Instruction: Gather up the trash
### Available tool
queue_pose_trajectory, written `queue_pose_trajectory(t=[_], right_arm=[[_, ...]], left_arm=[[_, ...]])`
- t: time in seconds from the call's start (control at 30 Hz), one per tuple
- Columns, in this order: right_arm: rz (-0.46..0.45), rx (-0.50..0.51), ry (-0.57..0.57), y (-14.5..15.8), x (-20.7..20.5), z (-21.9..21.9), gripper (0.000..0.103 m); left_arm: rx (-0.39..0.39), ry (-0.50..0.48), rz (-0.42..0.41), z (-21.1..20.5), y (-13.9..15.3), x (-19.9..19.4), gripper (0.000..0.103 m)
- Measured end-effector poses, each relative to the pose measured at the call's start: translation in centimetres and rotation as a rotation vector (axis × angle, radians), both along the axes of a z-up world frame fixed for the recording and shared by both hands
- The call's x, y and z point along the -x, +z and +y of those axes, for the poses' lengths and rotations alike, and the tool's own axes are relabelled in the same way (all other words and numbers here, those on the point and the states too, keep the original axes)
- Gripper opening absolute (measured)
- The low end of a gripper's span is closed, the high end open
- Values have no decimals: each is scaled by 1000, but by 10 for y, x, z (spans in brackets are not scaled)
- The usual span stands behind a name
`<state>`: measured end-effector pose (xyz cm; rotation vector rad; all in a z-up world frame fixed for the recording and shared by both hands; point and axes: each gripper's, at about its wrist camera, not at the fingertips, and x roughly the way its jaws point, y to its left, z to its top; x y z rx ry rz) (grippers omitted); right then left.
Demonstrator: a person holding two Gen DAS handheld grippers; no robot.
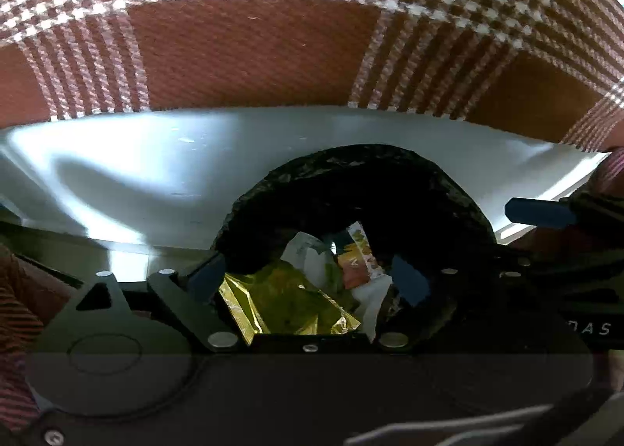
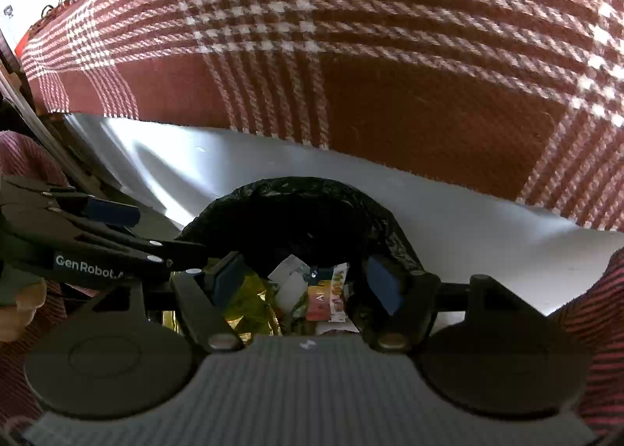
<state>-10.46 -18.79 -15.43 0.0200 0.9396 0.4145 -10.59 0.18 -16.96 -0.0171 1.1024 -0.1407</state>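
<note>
a black bin bag (image 1: 351, 181), mouth gaping upward, sits directly below and between the jaws. inside lie a crumpled gold foil wrapper (image 1: 280, 301) toward the left jaw, white paper scraps (image 1: 308, 259) in the middle, and an orange printed packet (image 1: 358, 262) toward the right jaw.

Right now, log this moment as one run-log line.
stage: binning | black trash bag: open, wrappers inside | gold wrapper: in bag | left gripper: open | right gripper: open

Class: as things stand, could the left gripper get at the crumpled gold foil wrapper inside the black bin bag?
Probably yes: the left gripper stands open right over the black bin bag's mouth, with the crumpled gold foil wrapper uncovered just below.
</note>
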Motion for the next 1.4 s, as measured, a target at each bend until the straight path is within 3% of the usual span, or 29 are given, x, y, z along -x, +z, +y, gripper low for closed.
queue_pose_trajectory(t=[0.13, 1.4], right_arm=[[0, -1, 1, 0, 0, -1, 80], [0, 0, 0, 0, -1, -1, 81]], left_arm=[[-25, 13, -8, 1, 0, 1, 100], [-12, 14, 15, 2, -9, -4, 99]])
